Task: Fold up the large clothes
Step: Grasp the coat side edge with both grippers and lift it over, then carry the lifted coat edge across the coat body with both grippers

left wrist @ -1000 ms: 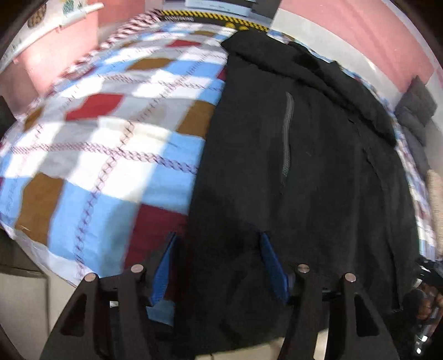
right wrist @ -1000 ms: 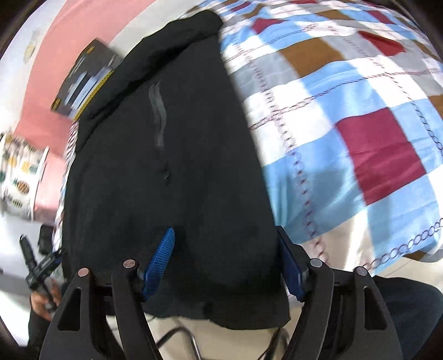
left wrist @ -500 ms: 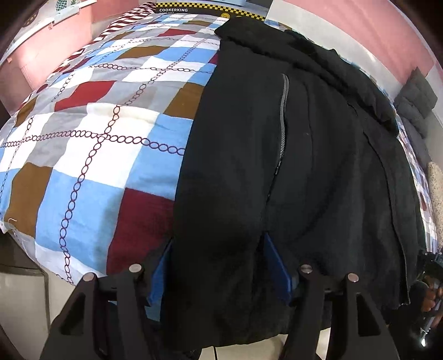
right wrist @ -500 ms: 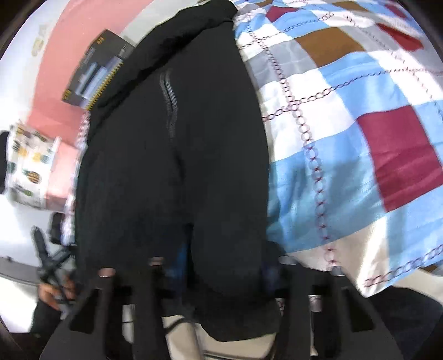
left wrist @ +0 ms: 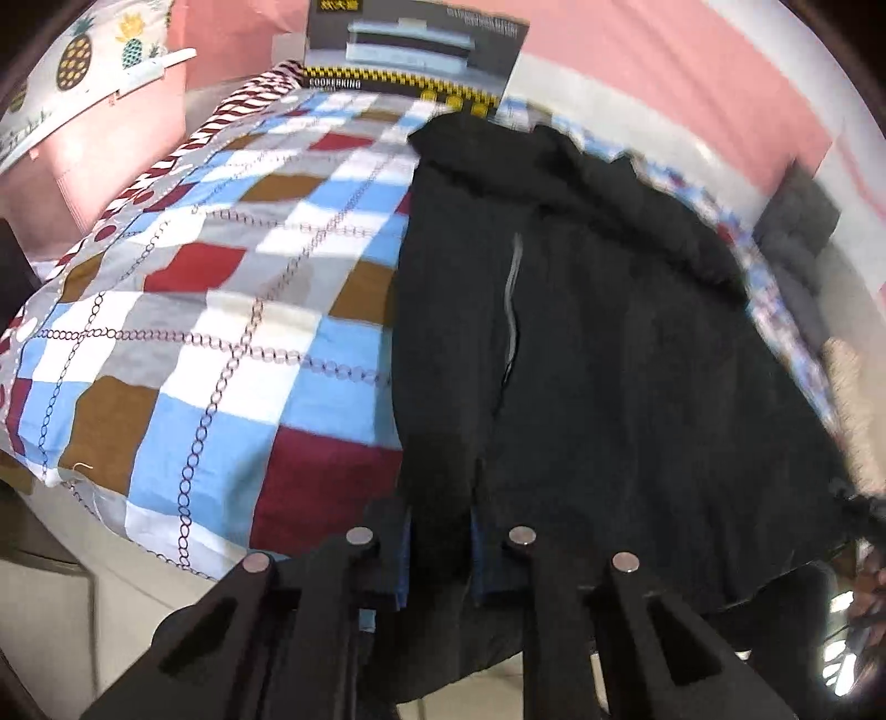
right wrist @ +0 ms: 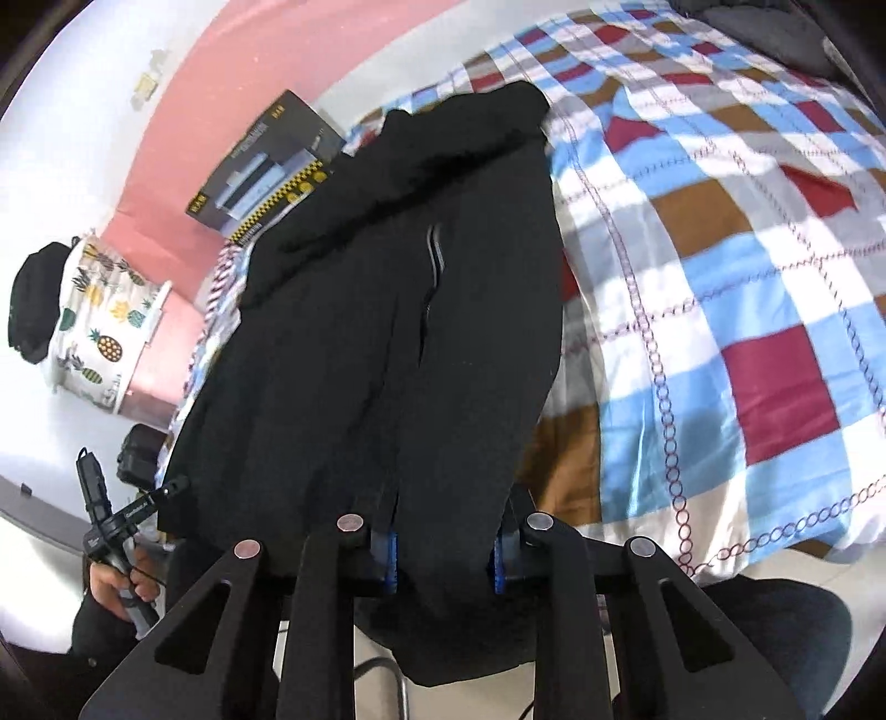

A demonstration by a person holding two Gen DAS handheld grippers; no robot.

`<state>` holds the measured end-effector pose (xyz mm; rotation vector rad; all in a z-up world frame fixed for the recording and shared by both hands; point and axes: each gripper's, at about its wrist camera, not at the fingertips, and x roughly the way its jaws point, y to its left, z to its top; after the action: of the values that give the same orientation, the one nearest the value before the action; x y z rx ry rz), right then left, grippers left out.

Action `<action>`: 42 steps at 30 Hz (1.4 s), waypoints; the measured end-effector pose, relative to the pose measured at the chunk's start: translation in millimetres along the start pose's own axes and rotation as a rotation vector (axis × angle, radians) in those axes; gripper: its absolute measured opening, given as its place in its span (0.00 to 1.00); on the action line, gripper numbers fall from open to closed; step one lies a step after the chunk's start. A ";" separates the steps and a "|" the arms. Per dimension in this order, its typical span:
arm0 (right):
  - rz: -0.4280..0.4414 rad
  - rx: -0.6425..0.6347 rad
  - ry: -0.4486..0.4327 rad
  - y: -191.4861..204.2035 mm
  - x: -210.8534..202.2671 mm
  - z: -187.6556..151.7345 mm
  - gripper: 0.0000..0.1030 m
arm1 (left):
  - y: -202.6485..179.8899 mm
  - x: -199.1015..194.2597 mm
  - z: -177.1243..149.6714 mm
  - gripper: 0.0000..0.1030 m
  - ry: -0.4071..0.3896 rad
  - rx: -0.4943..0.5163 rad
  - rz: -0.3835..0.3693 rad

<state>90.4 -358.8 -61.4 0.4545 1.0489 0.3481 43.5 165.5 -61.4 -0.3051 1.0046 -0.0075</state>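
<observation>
A large black fleece jacket (left wrist: 609, 354) lies lengthwise on a bed covered by a checked quilt (left wrist: 221, 332) of blue, white, red and brown squares with chain-pattern lines. In the left wrist view the jacket fills the right half of the frame, running from the near hem at 6 o'clock up to its bunched collar or hood at 12 o'clock; the quilt shows bare from 9 to 11 o'clock. In the right wrist view the same jacket (right wrist: 387, 332) occupies the centre and left, with bare quilt (right wrist: 747, 277) from 1 to 4 o'clock.

The left gripper (left wrist: 440, 545) has its blue-padded fingers drawn close together, clamped on a pinch of the near hem. The right gripper (right wrist: 443, 545) grips a thicker fold of the same hem between its blue pads. Both sit at the jacket's near end, so its long axis points straight away from them toward 12 o'clock; neither hand looks clearly nearer.

The cloth is matte, soft and creased, with a grey zip (left wrist: 512, 310) running along its length. A dark printed cardboard box (left wrist: 415, 50) stands at the bed's far end.
</observation>
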 end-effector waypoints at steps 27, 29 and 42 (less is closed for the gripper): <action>0.224 0.055 -0.278 41.9 -41.4 148.3 0.22 | -1.2 -64.1 160.3 0.15 -0.340 -0.123 -0.217; 0.222 0.051 -0.290 47.1 -33.6 170.6 0.22 | -5.0 -59.9 180.4 0.15 -0.357 -0.116 -0.209; 0.202 0.142 -0.287 52.9 30.1 274.5 0.22 | -28.6 4.2 304.4 0.12 -0.347 -0.091 -0.094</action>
<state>344.4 -351.8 58.9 0.7186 0.7522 0.3757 302.5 213.2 93.9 -0.4210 0.6467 0.0056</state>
